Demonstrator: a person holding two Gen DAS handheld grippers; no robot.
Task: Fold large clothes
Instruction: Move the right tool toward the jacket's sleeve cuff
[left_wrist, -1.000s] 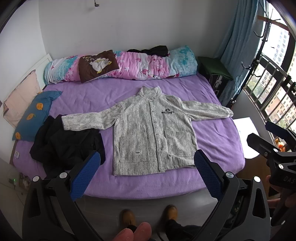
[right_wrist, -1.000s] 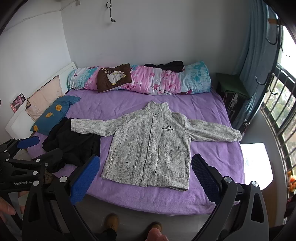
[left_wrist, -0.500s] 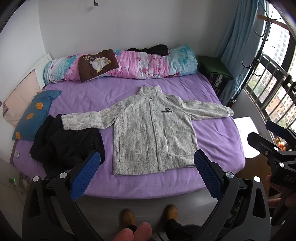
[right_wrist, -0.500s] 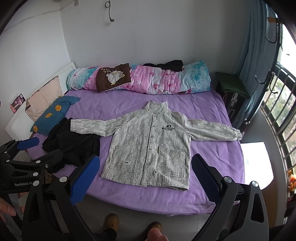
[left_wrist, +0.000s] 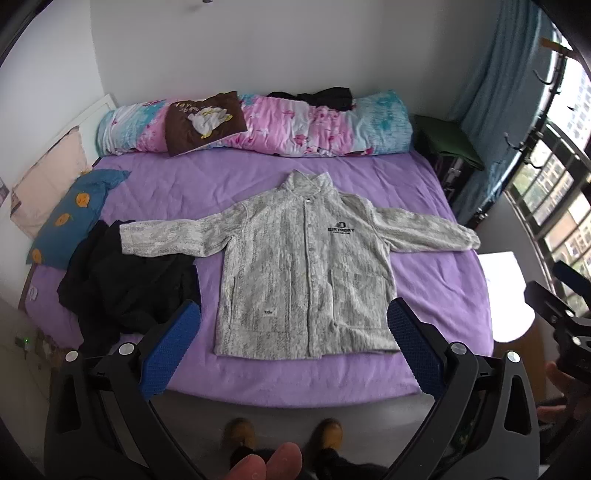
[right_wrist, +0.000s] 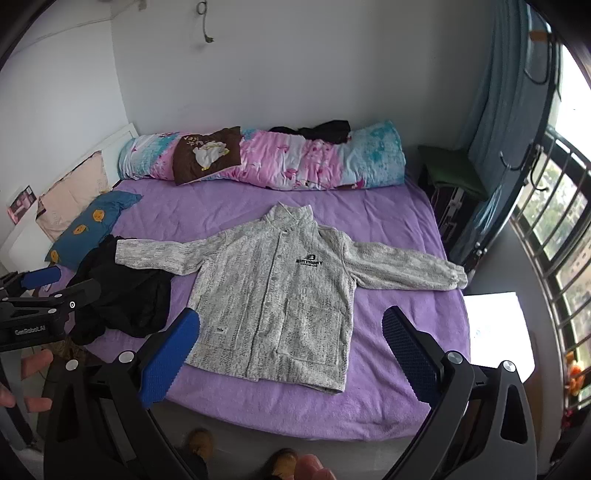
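A grey fleece jacket (left_wrist: 303, 266) lies flat and face up on the purple bed (left_wrist: 258, 376), sleeves spread to both sides; it also shows in the right wrist view (right_wrist: 280, 295). Its left sleeve rests on a heap of black clothes (left_wrist: 125, 280). My left gripper (left_wrist: 291, 350) is open and empty, held off the bed's near edge, above the floor. My right gripper (right_wrist: 288, 354) is open and empty, also short of the bed. Each gripper shows at the edge of the other's view: the left gripper (right_wrist: 40, 284), the right gripper (left_wrist: 565, 291).
A rolled pink and blue duvet (left_wrist: 280, 125) with a brown cushion (left_wrist: 203, 122) lies along the wall. A blue pillow (left_wrist: 74, 218) and a peach pillow (left_wrist: 48, 181) lie at the left. A green-topped stand (left_wrist: 447, 144), curtain and barred window are at the right. The person's shoes (left_wrist: 284, 434) stand on the floor.
Both grippers have shifted only slightly, the views drifting a little; the jacket and clothes have not moved.
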